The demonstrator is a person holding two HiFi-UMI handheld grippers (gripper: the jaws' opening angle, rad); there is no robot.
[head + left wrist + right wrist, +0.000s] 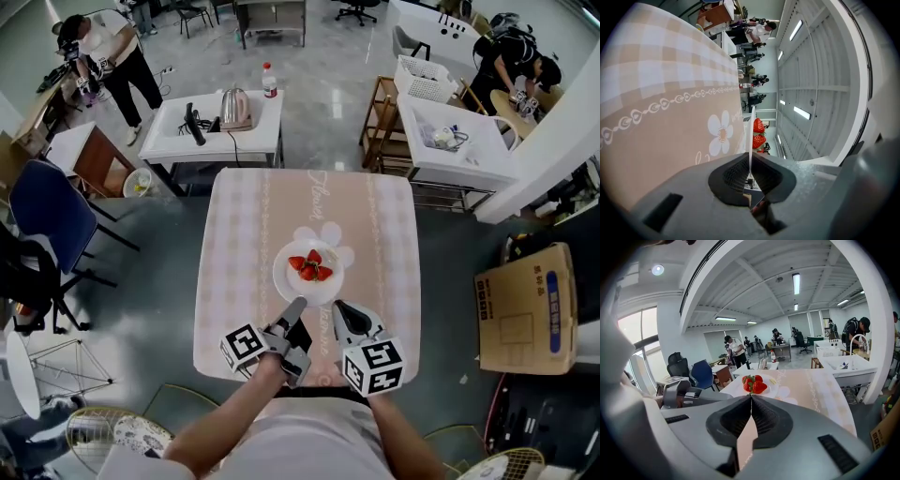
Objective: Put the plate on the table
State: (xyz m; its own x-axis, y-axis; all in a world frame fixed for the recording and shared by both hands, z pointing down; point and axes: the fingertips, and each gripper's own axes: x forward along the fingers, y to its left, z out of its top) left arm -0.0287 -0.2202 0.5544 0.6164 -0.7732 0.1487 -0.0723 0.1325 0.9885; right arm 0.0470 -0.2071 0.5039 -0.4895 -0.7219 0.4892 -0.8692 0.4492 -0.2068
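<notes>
— Nearest to the head camera, what showed?

— Both of the person's forearms (234,417), cut off by the bottom edge. They covered the near edge of the table (244,244), and the hands were mostly hidden behind the marker cubes (245,347).

— And the left tool (296,309)?

— It was pressed together on the near rim of the plate (289,279). Its own view showed it plainly: the left tool (750,161) pinched the plate (752,126), which appeared edge-on as a thin white line running into the pads. That whole view was tipped sideways.

— The right tool (339,311)?

— It was just beside the plate's near rim, jaws pressed together on nothing. From the right tool (751,401) only a closed seam showed, with the plate (772,387) beyond it.

— Where was the plate?

— Around the middle of the table, over a white flower print (328,239) on the pink checked cloth, carrying strawberries (310,265). Whether it lay fully flat on the cloth was hard to tell.

— Further out?

— Grey floor. A white side table (169,141) stood past the far edge with a kettle (234,108) and a bottle (270,81). A blue chair (47,211) was at the left and a cardboard box (525,309) at the right. A white basket (424,78) and two people (112,52) working were at the far corners, too small to make out in detail.
</notes>
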